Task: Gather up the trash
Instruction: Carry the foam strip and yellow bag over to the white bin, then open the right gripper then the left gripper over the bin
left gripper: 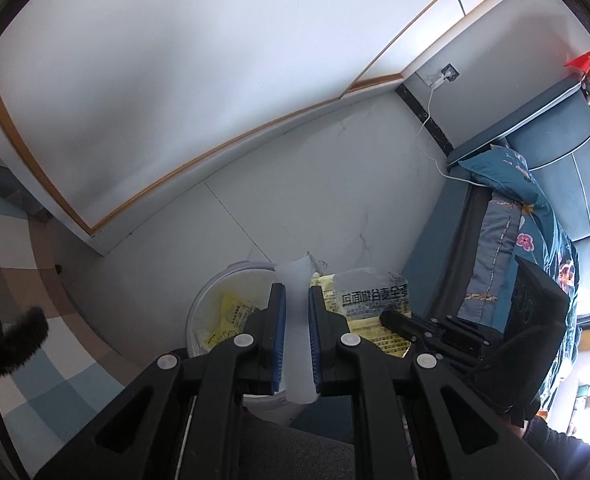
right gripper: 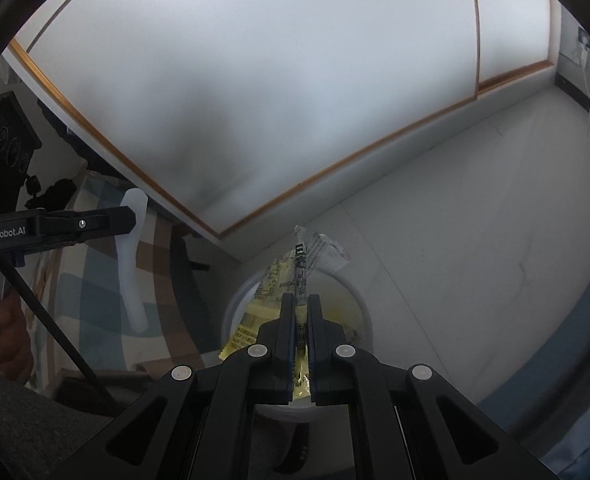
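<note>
Yellow wrapper point(right gripper: 301, 280) clamped in right gripper point(right gripper: 299, 300) above white bin point(right gripper: 361, 312); left gripper point(left gripper: 295, 292) clenched on translucent strip point(left gripper: 293, 276).

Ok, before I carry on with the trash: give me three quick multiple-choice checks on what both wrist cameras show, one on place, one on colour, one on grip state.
1. Where is the white bin?
A. On the bed
B. On the floor below both grippers
C. On a shelf

2. What colour is the wrapper in the right gripper?
A. Red
B. Green
C. Yellow with a clear part

3. What is the left gripper doing?
A. Shut on a white plastic strip
B. Open and empty
C. Shut on a cable

Answers:
1 B, the bin's rim shows on the pale floor just past both sets of fingers.
2 C, yellow printed film and a clear end stick out between the jaws.
3 A, the translucent white strip runs between the blue pads, also seen from the right wrist view.
</note>
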{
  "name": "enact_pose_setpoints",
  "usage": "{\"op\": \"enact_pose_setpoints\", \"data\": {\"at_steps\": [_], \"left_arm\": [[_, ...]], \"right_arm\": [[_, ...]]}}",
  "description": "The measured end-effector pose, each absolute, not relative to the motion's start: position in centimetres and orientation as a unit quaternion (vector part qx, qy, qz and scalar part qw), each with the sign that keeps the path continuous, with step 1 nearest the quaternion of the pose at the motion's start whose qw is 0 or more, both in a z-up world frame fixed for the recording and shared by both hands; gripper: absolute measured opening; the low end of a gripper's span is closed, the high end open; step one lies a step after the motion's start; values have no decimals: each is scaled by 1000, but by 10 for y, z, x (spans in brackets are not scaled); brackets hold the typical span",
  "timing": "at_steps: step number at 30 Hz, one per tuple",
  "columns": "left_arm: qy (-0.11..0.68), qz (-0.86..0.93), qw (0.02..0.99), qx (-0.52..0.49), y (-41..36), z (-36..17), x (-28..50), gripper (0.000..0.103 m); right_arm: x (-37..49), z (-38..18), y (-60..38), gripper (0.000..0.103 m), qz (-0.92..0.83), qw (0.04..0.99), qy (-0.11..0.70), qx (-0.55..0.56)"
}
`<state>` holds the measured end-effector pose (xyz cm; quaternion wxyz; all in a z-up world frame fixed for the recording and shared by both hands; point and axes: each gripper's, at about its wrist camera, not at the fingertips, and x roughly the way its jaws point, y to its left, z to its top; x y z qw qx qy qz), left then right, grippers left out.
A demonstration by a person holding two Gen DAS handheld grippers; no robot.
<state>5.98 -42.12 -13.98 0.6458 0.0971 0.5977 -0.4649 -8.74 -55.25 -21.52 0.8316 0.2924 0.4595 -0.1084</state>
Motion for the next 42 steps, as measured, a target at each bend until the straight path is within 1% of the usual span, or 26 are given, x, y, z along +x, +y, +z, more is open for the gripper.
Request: {"op": "enact_pose_setpoints", "data": {"at_steps": [2,6,11,14,15,16,17,20,21,22,24,29,31,33,36,37,38,41,42], "left_arm": [[598,-465,644,113,-428,-146,58,7],[611,-468,628,112,-438,-155,56,7],[622,-463,621,114,-441,-165,60,7],[630,-454,619,112,-441,-171,65,7],[634,-451,619,109,-440,-173,66,7],[636,-448,619,105,-441,-174,67,7],[639,-442,622,100,-439,-176,69,7],[649,-435,618,93,-438,-181,72,7],[651,-432,617,93,-437,-182,73,7],[652,-430,617,94,-437,-183,72,7],[657,-430,612,94,-437,-186,71,7],[674,-426,595,105,-442,-194,65,9],[676,-423,593,113,-443,-197,63,9],[675,-422,592,124,-443,-197,59,9],[676,-423,587,139,-445,-198,55,12],[675,-422,587,146,-446,-198,53,16],[677,-421,583,156,-448,-198,51,17],[694,-406,567,178,-452,-206,48,19],[700,-400,562,183,-452,-209,48,23]], "right_arm": [[-91,-230,-558,4,-106,823,474,294],[-84,-257,-559,5,-99,806,497,305],[-72,-284,-549,8,-77,781,530,322],[-67,-296,-542,11,-59,775,536,329],[-66,-300,-540,13,-58,772,540,330],[-65,-303,-539,19,-60,768,546,328],[-60,-308,-535,22,-60,763,553,328],[-61,-315,-537,23,-51,754,560,338],[-63,-317,-537,24,-54,752,562,340],[-65,-316,-539,29,-57,750,562,343],[-69,-316,-542,32,-62,748,560,350],[-83,-311,-550,35,-71,742,566,351],[-87,-309,-550,43,-78,743,565,351],[-89,-309,-549,45,-85,743,562,352],[-94,-308,-554,47,-94,744,557,356],[-96,-307,-555,48,-96,745,555,357],[-98,-306,-557,48,-99,746,553,358],[-102,-301,-562,53,-105,747,548,361],[-103,-300,-562,55,-106,748,547,360]]}}
